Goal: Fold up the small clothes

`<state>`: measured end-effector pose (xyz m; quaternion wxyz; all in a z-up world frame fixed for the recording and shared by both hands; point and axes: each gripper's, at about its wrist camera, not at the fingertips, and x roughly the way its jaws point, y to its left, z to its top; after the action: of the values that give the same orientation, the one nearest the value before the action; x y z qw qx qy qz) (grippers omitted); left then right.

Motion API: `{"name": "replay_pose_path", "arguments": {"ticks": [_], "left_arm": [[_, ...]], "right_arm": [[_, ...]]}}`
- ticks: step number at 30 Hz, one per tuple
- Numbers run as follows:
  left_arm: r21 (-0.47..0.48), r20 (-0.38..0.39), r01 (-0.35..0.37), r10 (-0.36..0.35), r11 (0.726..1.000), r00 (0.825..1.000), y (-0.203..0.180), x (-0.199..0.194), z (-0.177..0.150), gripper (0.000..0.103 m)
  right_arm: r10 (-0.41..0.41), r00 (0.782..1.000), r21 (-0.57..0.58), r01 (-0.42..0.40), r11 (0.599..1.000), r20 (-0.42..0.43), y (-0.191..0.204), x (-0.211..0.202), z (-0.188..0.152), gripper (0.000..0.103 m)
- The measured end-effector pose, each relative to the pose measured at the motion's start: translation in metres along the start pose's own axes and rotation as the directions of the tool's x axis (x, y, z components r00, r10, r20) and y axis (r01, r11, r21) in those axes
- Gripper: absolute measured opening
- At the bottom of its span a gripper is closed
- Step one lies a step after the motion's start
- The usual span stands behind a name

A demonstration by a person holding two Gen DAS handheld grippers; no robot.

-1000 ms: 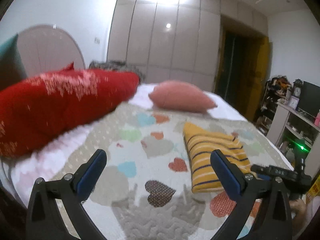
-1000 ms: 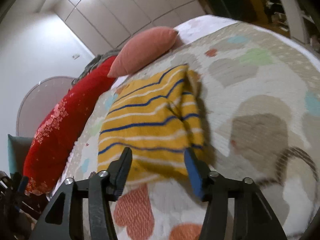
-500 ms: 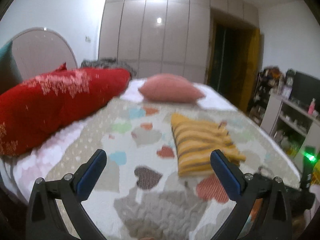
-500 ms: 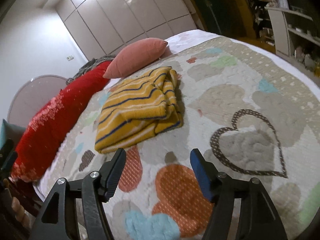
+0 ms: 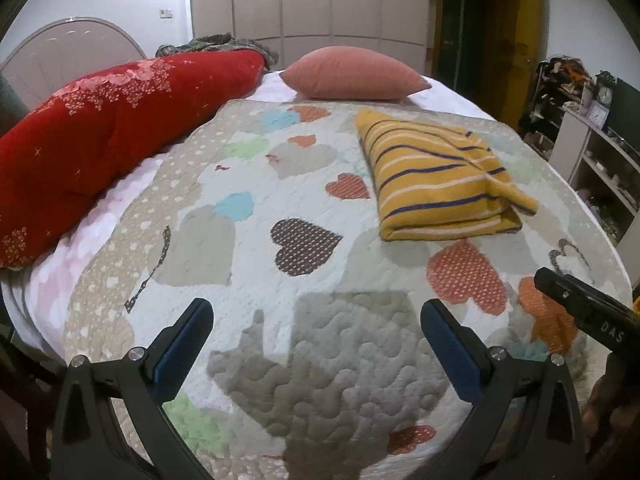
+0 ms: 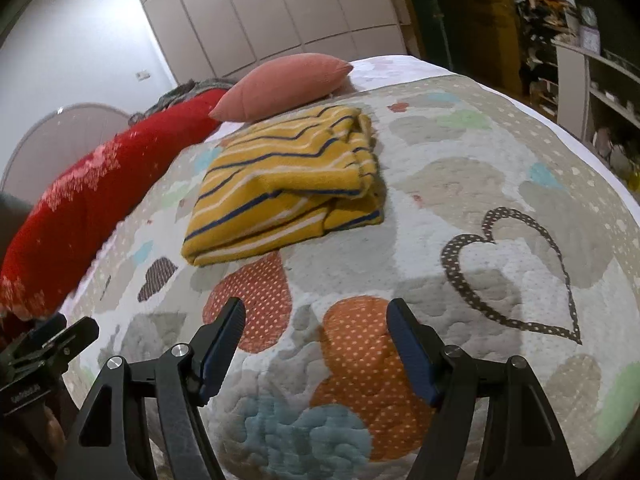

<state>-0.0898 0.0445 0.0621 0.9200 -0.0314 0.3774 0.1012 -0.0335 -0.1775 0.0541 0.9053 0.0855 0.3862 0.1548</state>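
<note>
Folded yellow striped garment [image 5: 440, 184], the landmark, is lying as a compact rectangle on the heart-patterned quilt [image 5: 280, 208], which is spread over the bed. Beyond the garment, a pink cushion [image 5: 352, 74] is resting near the quilt's far edge; to the garment's left, a long red bolster [image 5: 100, 128] is lying along the quilt's border. Nearer the camera than the garment, the left gripper [image 5: 316, 344] is being held above the quilt with its blue-padded fingers [image 5: 184, 340] spread wide apart and nothing between them. The right gripper [image 6: 316, 340] is likewise being held short of the garment's near folded edge, its fingers [image 6: 408, 352] parted and gripping nothing. Neither gripper is touching the garment. Shelving [image 5: 592, 152] is standing to the garment's right, off the bed.
</note>
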Motion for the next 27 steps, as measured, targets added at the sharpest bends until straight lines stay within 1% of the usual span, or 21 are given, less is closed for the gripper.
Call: {"name": "replay_pose_path", "arguments": {"ticks": [9,16,27], "left_arm": [[0.021,-0.028,-0.043,0.044,0.999,0.999,0.000,0.008,-0.005,0.103],[0.021,-0.054,-0.033,0.035,0.999,0.998,0.002,0.013,-0.010,0.103],[0.021,-0.091,0.005,-0.003,1.000,0.996,-0.001,0.019,-0.017,0.103]], "right_arm": [[-0.038,0.999,-0.077,0.037,0.996,-0.018,0.020,0.007,-0.005,0.080],[-0.065,0.998,-0.126,0.062,0.990,-0.020,0.031,0.011,-0.008,0.081],[-0.083,0.996,-0.148,0.078,0.986,-0.025,0.037,0.014,-0.010,0.083]]}}
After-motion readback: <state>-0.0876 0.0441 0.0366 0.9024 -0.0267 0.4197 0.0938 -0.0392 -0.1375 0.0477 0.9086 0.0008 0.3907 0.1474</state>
